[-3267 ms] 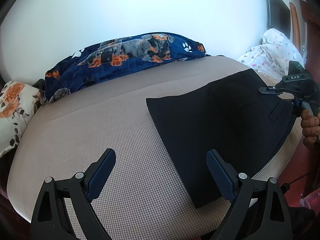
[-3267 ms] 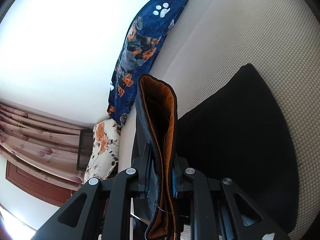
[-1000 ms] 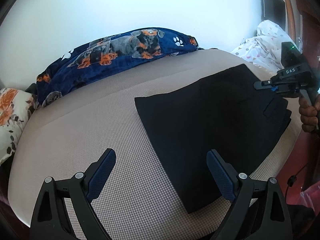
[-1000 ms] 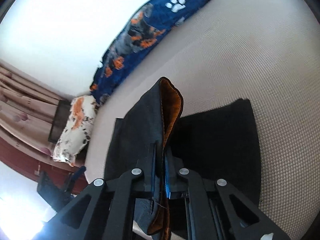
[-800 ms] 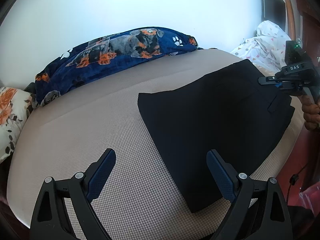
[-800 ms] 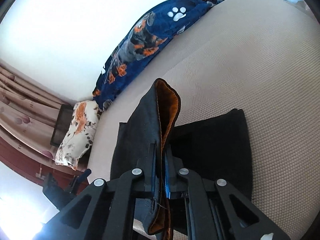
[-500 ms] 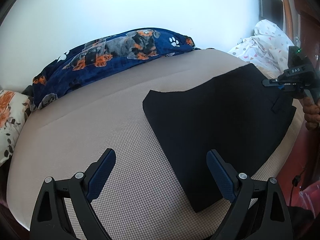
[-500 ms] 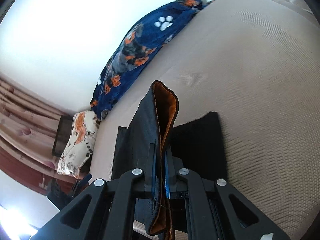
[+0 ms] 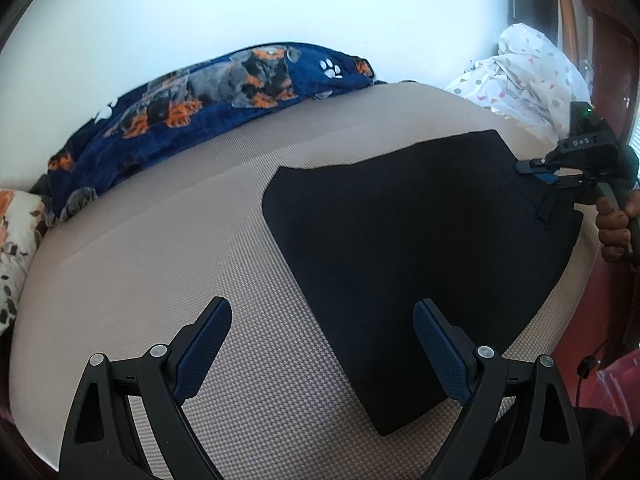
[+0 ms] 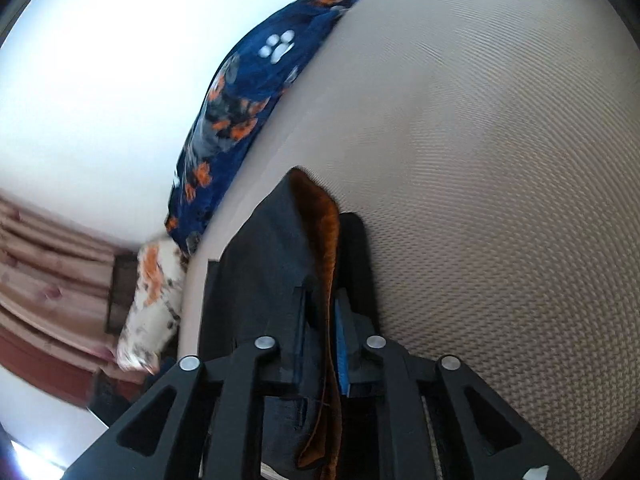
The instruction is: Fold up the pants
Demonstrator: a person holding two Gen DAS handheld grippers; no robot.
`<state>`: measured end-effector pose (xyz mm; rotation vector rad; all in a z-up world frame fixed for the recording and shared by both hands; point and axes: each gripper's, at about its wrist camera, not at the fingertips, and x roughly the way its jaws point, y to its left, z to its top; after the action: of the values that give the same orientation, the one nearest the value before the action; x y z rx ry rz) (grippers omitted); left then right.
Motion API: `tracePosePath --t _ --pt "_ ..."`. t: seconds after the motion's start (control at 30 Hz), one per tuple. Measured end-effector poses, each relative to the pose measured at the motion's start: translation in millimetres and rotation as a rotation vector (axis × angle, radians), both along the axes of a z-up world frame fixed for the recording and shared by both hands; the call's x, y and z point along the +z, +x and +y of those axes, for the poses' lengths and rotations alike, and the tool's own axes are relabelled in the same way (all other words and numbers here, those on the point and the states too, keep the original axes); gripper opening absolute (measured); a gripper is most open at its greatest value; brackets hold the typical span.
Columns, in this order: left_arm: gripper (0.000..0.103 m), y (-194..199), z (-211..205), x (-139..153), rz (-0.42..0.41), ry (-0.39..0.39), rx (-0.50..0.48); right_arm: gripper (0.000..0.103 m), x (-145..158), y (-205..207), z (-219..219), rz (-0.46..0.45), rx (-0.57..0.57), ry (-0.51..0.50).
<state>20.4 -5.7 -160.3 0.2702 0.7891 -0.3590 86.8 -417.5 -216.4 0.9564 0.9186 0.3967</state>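
On beige bed, black pants, seemingly folded

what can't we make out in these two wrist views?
- Left wrist view: whether the right gripper is shut on the pants; its tips are too small against the black cloth.
- Right wrist view: motion-blurred; the lower pants are hidden behind the gripper.
- Pants' underside against the mattress: hidden in both.

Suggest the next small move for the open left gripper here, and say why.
Probably bring the left gripper onto the near corner of the black pants and close. Its fingers are spread and hold nothing, while the right gripper is shut on the waistband edge. A fold likely needs both ends held, with the pants flat on the beige mattress.
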Motion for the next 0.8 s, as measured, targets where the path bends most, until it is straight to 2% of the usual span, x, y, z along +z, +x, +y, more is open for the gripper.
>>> tracePosePath --t 0.03,0.1,0.27,0.4,0.47,0.57,0.73,0.8 --pt "0.092 1.0 -0.1 -1.2 0.005 -0.002 -0.003 0.019 3.4 -5.8 -3.9 -0.009 -0.027 -0.001" --pt "0.092 -0.2 -1.2 -3.7 0.002 0.002 -0.014 0.019 17.5 -22.5 -7.9 -0.046 -0.056 -0.062" --pt "0.092 -2.1 -2.1 -13.2 -0.006 0.029 -0.019 0.019 45.2 -55.7 9.0 -0.107 0.05 -0.149" --pt "0.092 -2.0 1.1 -14.6 0.013 0.014 -0.017 0.019 54.5 -62.3 27.1 -0.096 0.094 -0.309" --pt "0.092 -3.2 3.3 -13.0 0.01 0.011 -0.015 0.019 54.8 -63.6 30.4 -0.086 0.106 -0.359" --pt "0.092 -4.3 6.3 -12.7 0.005 0.014 -0.012 0.019 52.2 -65.4 29.5 -0.064 0.115 -0.397" --pt "0.092 -2.7 7.7 -14.6 0.016 0.009 -0.011 0.019 52.5 -63.8 31.4 -0.076 0.164 -0.364" --pt "0.092 -2.8 8.0 -14.9 0.014 0.009 -0.01 0.017 53.7 -63.2 39.5 -0.07 0.186 -0.425"
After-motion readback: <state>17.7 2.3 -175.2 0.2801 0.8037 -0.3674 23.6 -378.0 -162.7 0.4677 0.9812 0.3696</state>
